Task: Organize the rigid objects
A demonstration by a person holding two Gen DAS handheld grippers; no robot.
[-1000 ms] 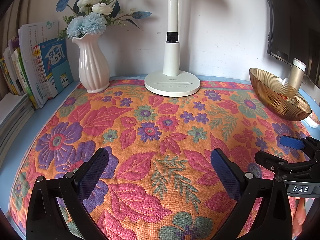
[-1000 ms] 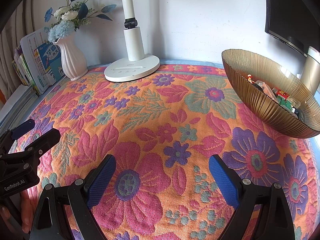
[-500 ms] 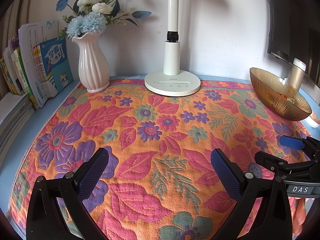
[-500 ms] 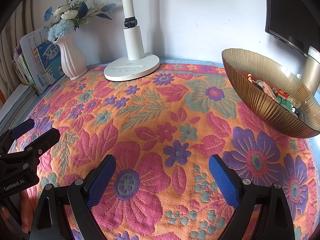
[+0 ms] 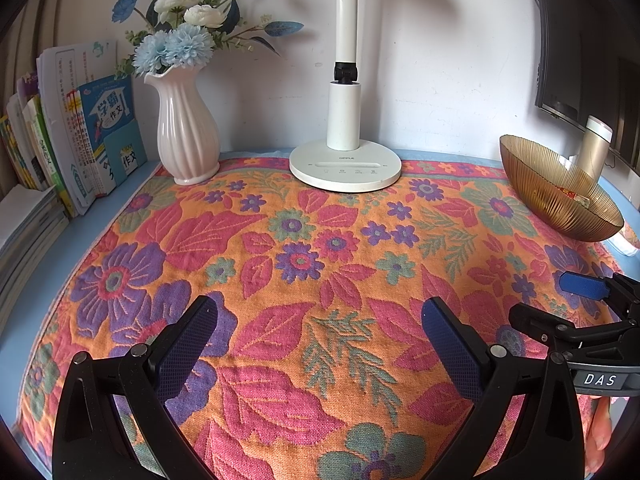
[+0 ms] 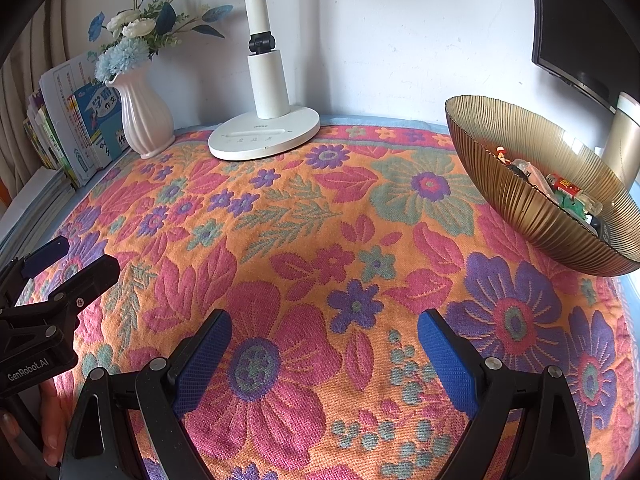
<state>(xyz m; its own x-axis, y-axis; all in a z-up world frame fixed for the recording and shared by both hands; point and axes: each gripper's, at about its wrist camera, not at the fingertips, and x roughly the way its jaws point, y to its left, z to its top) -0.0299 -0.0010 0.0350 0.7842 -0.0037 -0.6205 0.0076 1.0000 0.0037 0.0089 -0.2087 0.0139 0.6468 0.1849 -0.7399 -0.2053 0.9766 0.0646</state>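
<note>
Left gripper (image 5: 318, 326) spread wide, black arms tipped with blue cross-hatched pads, nothing between them, poised over a woven floral cloth (image 5: 304, 248) in orange, pink and purple. Right gripper (image 6: 324, 338) just as wide and empty, same blue textured pads, hovering above a big pink bloom in the weave. Off to the right, resting on the cloth's edge, a ribbed amber-gold glass bowl (image 6: 516, 196), shallow and rounded, holding a heap of small rigid objects (image 6: 560, 192): red, green, clear and dark bits, too small to identify. Further back against the white wall, a glossy white desk lamp with a round flat base (image 5: 345, 162), and left of it a fluted pale-pink ceramic vase (image 5: 186, 130) of blue and white flowers, beside upright paperback books (image 5: 96, 140).
</note>
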